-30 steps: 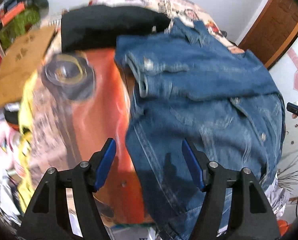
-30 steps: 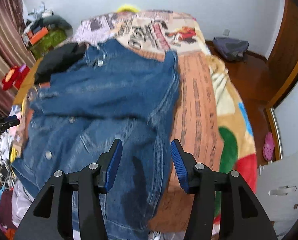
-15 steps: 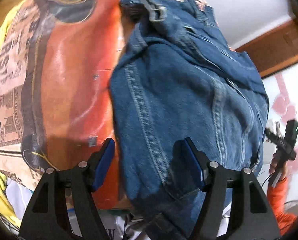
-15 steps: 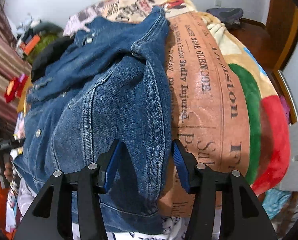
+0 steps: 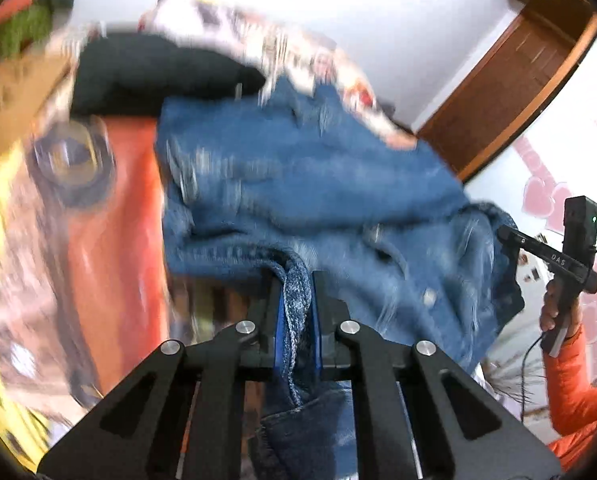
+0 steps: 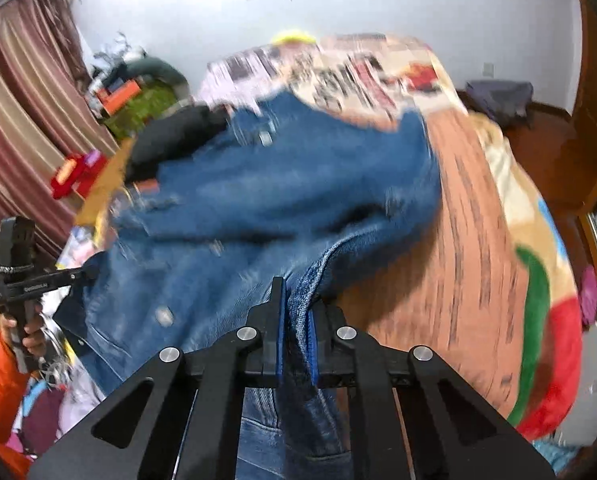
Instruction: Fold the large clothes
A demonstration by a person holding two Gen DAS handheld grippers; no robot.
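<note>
A blue denim jacket (image 5: pixel 298 184) (image 6: pixel 298 184) lies spread on the bed, its near hem lifted. In the left wrist view my left gripper (image 5: pixel 296 280) has its jaws closing tight on the hem's left corner, blue pads pressing the folded denim. My right gripper (image 6: pixel 298 292) is closing the same way on the hem's right corner. Each view also shows the other gripper at the jacket's far edge: the right gripper (image 5: pixel 502 234) held by a hand with an orange sleeve, and the left gripper (image 6: pixel 84 272).
The bed carries a printed orange blanket (image 5: pixel 110 240) (image 6: pixel 478 240). A black garment (image 5: pixel 146 80) (image 6: pixel 170 140) lies beyond the jacket's collar. A brown door (image 5: pixel 510 80) stands at the right, striped curtains (image 6: pixel 18 120) at the left, a grey bag (image 6: pixel 498 100) on the floor.
Both grippers were open over the jacket's hem; now both are shut on the denim and have lifted it, so the view has swung up toward the bed's far end.
</note>
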